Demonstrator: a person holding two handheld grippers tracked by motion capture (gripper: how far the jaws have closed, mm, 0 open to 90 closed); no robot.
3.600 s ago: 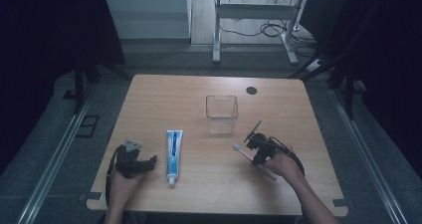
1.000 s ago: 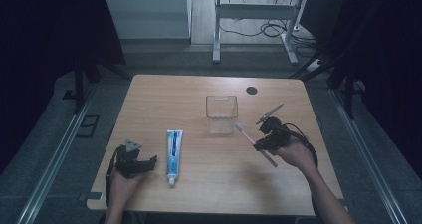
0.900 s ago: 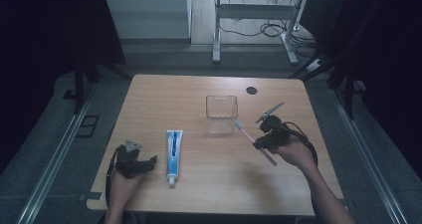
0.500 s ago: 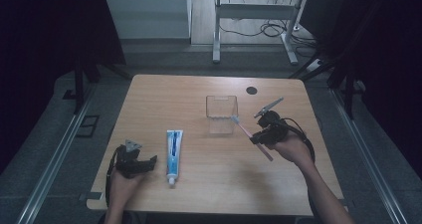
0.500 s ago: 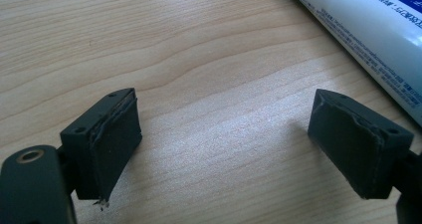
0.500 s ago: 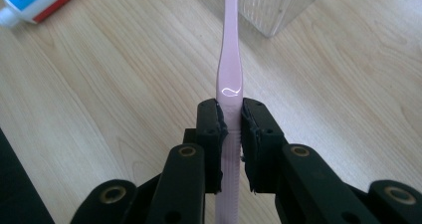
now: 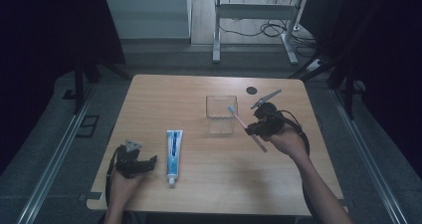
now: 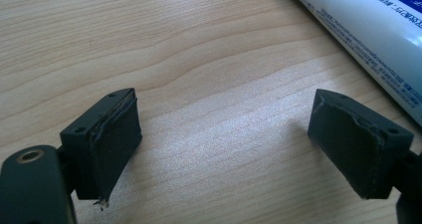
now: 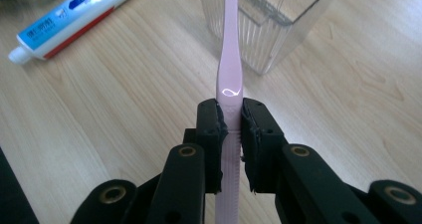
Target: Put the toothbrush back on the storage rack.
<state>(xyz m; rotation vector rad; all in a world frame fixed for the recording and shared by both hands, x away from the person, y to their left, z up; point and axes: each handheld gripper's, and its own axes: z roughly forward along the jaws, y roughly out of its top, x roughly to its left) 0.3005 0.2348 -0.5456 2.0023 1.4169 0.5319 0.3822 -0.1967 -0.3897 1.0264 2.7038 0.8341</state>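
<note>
Wooden table [image 7: 199, 92] bearing clear cup [image 7: 221, 114] mid-surface. Toothpaste [image 7: 173, 149] flat beside idle left gripper [image 7: 149, 161], jaws wide apart. Pink toothbrush [image 9: 231, 59] clamped mid-handle in right gripper [image 9: 231, 134], head raised over cup rim, seemingly for insertion.

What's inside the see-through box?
The clear box looks empty. The pink toothbrush, held by the right gripper, has its head at the rim; whether it dips inside is unclear.
</note>
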